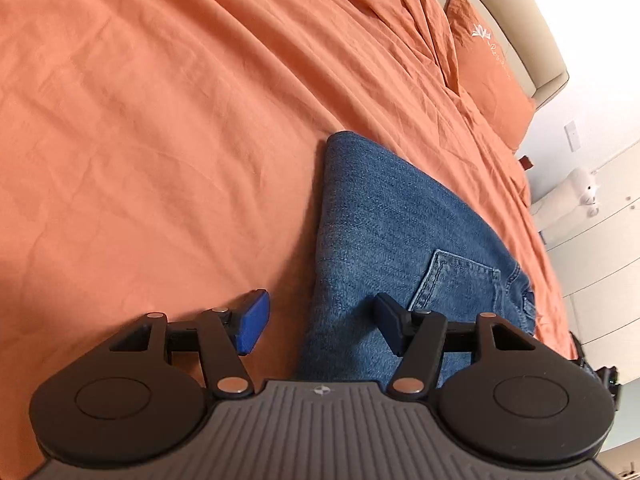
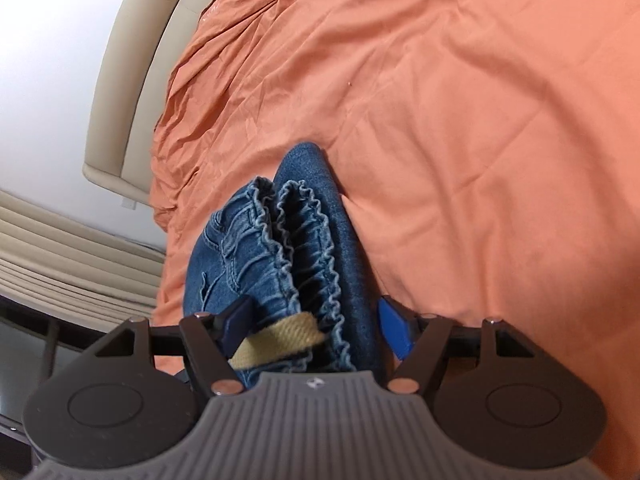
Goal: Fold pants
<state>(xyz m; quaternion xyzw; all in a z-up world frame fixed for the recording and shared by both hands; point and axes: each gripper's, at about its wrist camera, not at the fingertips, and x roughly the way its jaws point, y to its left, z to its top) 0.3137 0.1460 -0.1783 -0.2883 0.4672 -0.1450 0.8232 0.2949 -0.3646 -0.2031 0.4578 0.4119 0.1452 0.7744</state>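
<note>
Blue denim pants (image 1: 392, 236) lie folded on the orange bed sheet (image 1: 160, 120), a back pocket (image 1: 452, 280) facing up. My left gripper (image 1: 322, 322) is open, its blue pads (image 1: 252, 322) astride the folded left edge of the pants. In the right wrist view the ruffled elastic waistband (image 2: 296, 248) and a beige drawstring (image 2: 276, 344) lie between the fingers. My right gripper (image 2: 316, 330) is open around the waistband end of the pants (image 2: 224, 264).
An orange pillow (image 1: 488, 68) and beige headboard (image 1: 520, 32) lie beyond the pants. The sheet (image 2: 480, 120) is rumpled near the headboard (image 2: 132, 80). White furniture (image 1: 592, 240) stands beside the bed. The bed's edge and floor (image 2: 24, 340) show at lower left.
</note>
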